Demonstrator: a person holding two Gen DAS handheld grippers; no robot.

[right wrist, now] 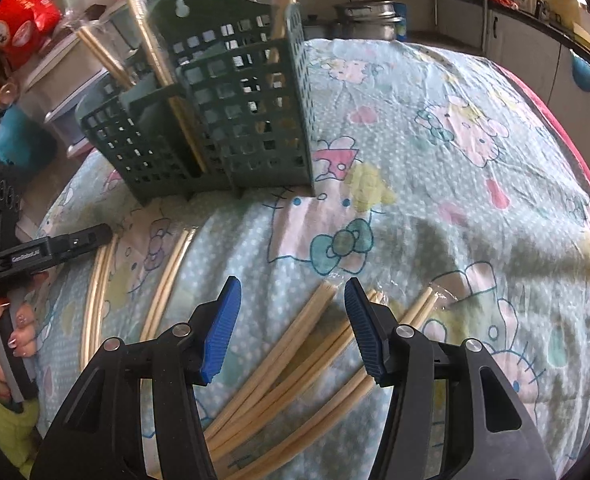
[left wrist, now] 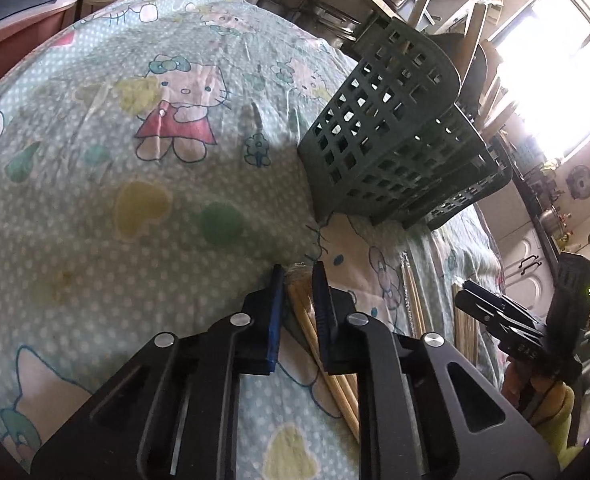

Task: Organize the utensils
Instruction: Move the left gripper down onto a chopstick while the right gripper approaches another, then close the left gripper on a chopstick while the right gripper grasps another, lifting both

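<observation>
Chopsticks [right wrist: 295, 364] lie scattered on cartoon-print cloth [right wrist: 435, 184], near side, w/ green basket [right wrist: 231, 120] upright at far side, already holding a few sticks. Left gripper [left wrist: 298, 276] clamped on a wooden pair [left wrist: 335, 392], pads pressing it. Right gripper [right wrist: 293, 292] approx half-spread, over the loose pile, nothing gripped. Person's hand [right wrist: 3, 344] on left handle.

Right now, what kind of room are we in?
Probably a home kitchen: a green plastic lattice utensil holder stands on a cartoon-cat tablecloth, metal pots sit by cupboards behind, and loose bamboo chopsticks lie about.
</observation>
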